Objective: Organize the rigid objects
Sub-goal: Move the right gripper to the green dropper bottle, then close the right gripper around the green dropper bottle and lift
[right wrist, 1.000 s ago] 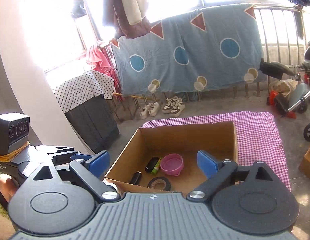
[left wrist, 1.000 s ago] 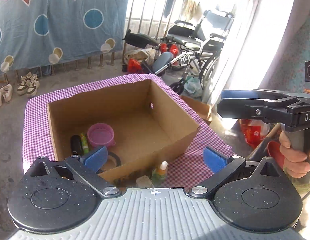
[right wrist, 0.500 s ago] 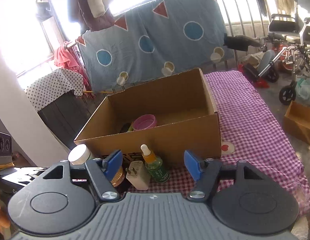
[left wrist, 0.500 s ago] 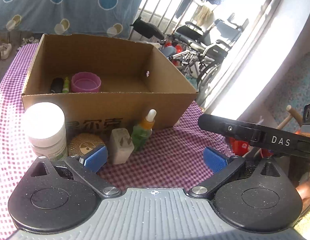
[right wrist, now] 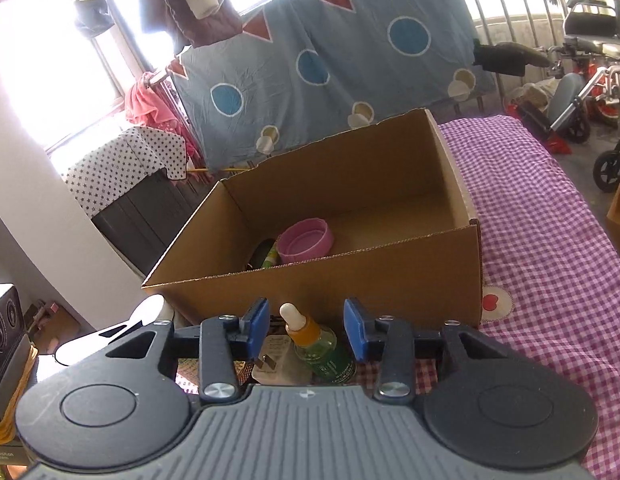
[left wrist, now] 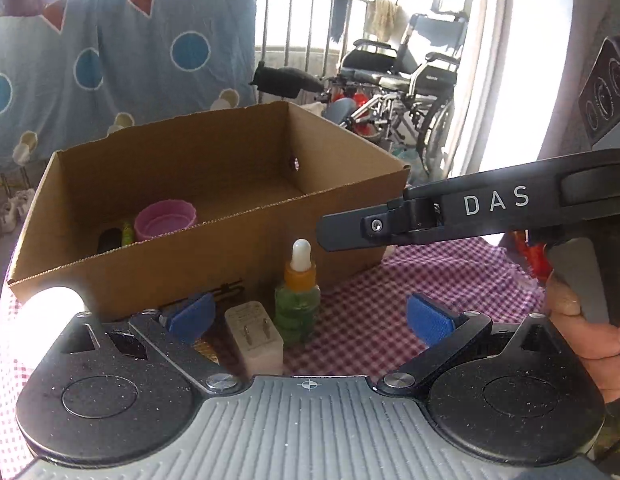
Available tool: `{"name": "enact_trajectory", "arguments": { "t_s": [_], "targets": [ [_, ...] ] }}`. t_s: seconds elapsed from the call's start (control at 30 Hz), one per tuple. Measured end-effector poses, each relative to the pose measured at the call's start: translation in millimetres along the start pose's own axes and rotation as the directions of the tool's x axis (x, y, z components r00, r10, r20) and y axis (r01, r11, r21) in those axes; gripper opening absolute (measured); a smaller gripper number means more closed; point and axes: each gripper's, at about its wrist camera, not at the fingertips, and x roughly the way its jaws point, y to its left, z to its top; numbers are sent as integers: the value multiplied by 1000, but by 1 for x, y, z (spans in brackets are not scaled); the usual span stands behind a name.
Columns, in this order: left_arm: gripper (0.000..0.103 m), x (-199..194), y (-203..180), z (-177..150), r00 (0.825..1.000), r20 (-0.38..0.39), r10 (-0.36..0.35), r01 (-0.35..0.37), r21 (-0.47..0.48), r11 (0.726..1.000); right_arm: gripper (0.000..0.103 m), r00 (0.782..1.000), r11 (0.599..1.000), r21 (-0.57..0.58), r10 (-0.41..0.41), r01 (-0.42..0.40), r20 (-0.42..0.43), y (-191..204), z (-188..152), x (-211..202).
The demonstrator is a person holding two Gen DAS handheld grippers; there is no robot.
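A cardboard box (left wrist: 237,256) (right wrist: 390,280) stands on the purple checked cloth (right wrist: 550,240). It holds a pink cap (left wrist: 165,219) (right wrist: 305,240) and a dark and a green item. In front of it stand a green dropper bottle (left wrist: 297,300) (right wrist: 318,344), a white plug adapter (left wrist: 253,340) (right wrist: 275,360), a white jar (left wrist: 49,312) and a gold disc. My left gripper (left wrist: 310,316) is open, low before the adapter and bottle. My right gripper (right wrist: 305,328) is open, its pads on either side of the dropper bottle, not touching. The right gripper also shows in the left view (left wrist: 470,208).
A blue patterned sheet (right wrist: 330,60) hangs on a railing behind the table. A wheelchair (left wrist: 402,92) and clutter stand at the right. A cabinet with a dotted cover (right wrist: 125,184) stands at the left. The cloth runs on right of the box.
Both grippers have come down and closer to the items in front of the box. The right gripper's fingers have narrowed around the dropper bottle.
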Motion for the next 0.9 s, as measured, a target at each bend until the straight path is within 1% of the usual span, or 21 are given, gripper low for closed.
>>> {"name": "enact_trajectory", "arguments": {
  "t_s": [0.1,0.2,0.27,0.37,0.43,0.5,0.6,0.63,0.7,0.77,0.8,0.87,0.9],
  "targets": [
    [103,8,-11,-1,999,-5,42,-42,67,997,38,999,999,-33,15,-16,-30,7,0,10],
    [102,13,-15,-2,998,4,67,-67,91,994,34,999,998,-61,5,-8,-46,13,-1,18],
    [100,15,-15,-2,997,11,79,-80,96,992,28,998,998,-67,11,-14,-58,14,-1,23],
    [91,18,-18,-2,996,20,92,-94,120,988,27,997,997,-78,8,-13,-74,14,-1,30],
    [77,20,-20,-1,994,22,109,-111,133,985,26,996,996,-85,1,-8,-84,12,0,34],
    [71,23,-19,0,992,10,123,-123,125,984,26,995,997,-78,1,-8,-96,10,-1,37],
    [59,31,-17,1,992,-27,120,-117,101,988,26,993,997,-72,7,-15,-114,6,-2,41],
    [56,33,-16,1,993,-42,112,-108,92,990,26,994,997,-72,9,-17,-113,6,-2,42],
    [55,33,-16,1,993,-44,109,-104,94,990,26,993,996,-84,10,-20,-116,6,-1,41],
    [49,31,-15,3,995,-55,78,-73,86,994,25,993,996,-83,10,-20,-121,6,0,42],
    [46,31,-12,4,996,-63,65,-61,63,996,25,992,996,-84,7,-18,-122,6,0,42],
    [43,30,-11,4,996,-63,61,-57,51,997,25,992,996,-86,-1,-10,-125,7,2,41],
    [40,30,-12,2,996,-66,65,-62,48,997,25,992,996,-86,-5,-6,-126,7,2,41]
  ]
}}
